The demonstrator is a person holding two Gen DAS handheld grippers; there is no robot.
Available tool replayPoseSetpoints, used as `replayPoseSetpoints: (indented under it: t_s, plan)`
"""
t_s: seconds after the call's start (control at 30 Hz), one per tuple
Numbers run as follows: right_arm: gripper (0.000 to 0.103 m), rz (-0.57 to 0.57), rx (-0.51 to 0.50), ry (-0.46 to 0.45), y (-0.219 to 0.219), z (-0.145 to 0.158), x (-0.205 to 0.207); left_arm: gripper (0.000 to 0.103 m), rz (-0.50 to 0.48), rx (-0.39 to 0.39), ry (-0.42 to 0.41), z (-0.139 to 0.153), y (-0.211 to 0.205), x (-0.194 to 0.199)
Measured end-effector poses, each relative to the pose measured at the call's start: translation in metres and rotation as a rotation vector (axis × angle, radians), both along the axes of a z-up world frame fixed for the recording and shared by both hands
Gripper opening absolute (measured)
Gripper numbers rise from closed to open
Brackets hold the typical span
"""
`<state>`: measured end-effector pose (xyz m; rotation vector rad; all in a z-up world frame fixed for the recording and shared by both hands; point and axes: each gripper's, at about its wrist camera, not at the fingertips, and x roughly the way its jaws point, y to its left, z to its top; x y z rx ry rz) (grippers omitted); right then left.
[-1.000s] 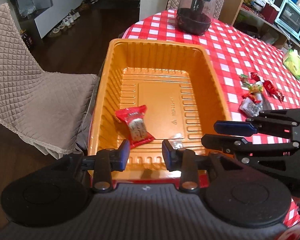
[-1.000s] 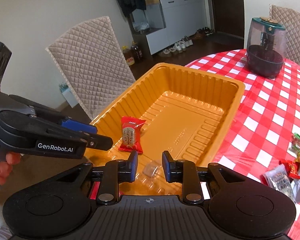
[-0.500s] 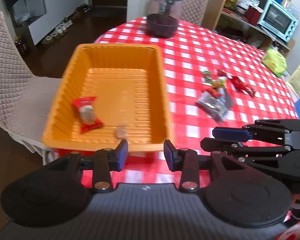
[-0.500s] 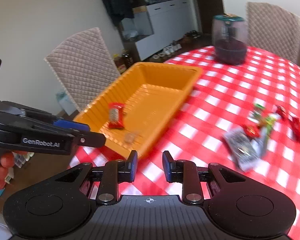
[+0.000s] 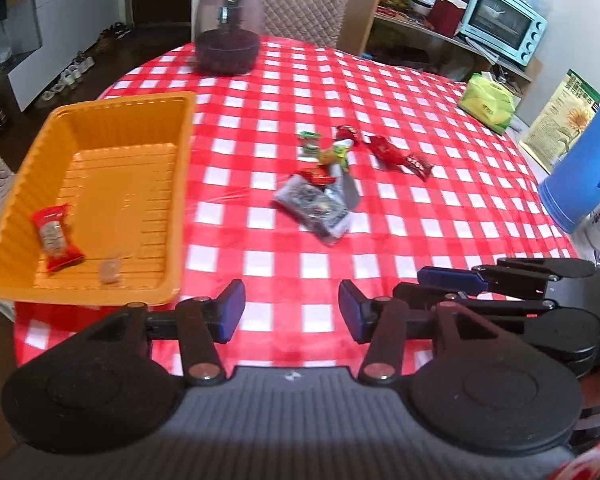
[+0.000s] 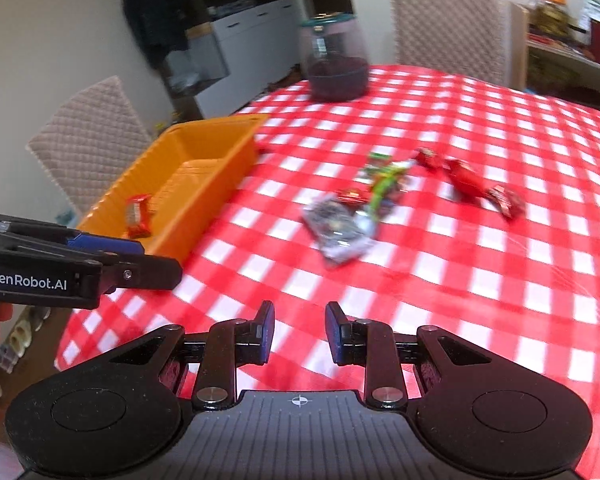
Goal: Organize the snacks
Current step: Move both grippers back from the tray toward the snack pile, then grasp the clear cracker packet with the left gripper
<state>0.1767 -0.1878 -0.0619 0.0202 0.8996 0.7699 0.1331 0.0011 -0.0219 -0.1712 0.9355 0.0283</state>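
An orange tray point(image 5: 182, 184) point(image 6: 236, 160) sits at the table's left edge. It holds a red-wrapped snack point(image 5: 56, 238) point(image 6: 137, 216) and a small clear-wrapped candy point(image 5: 110, 270). A pile of loose snacks lies mid-table: a grey-silver packet point(image 5: 314, 206) point(image 6: 338, 228), green candies point(image 5: 334, 154) point(image 6: 384, 178) and red wrappers point(image 5: 396, 154) point(image 6: 472, 184). My left gripper point(image 5: 291, 316) is open and empty above the near tablecloth. My right gripper point(image 6: 299, 332) is open and empty, and it also shows in the left wrist view point(image 5: 452, 280).
A dark lidded jar point(image 5: 228, 30) point(image 6: 334, 58) stands at the far side. A blue pitcher point(image 5: 584, 164) and a green tissue pack point(image 5: 488, 102) stand at the right. Quilted chairs point(image 6: 88, 140) flank the table. The red checked cloth point(image 5: 300, 268) covers the table.
Both grippers have swung right and pulled back from over the tray to the near table edge. The left jaws have opened wider. The snack pile now lies ahead.
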Motion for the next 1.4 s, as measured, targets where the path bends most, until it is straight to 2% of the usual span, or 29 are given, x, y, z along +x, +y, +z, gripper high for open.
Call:
replayPoseSetpoints:
  t_s: [0.37,0.53,1.0,1.4]
  plan:
    - [0.028,-0.126,-0.027,0.031,-0.045,-0.018,0.018,0.052,0.027,0.030,-0.033,-0.024,-0.029,0.034]
    - [0.028,-0.167,-0.036,0.039,-0.056,-0.025,0.034,0.052,0.057,0.029,-0.021,-0.039,-0.036,0.057]
    - [0.028,-0.235,-0.043,0.068,-0.069,-0.041,0.076,0.052,0.157,0.054,-0.008,-0.076,-0.036,0.124]
    - [0.028,-0.268,-0.048,0.070,-0.069,-0.046,0.105,0.053,0.178,0.086,0.016,-0.099,-0.028,0.155]
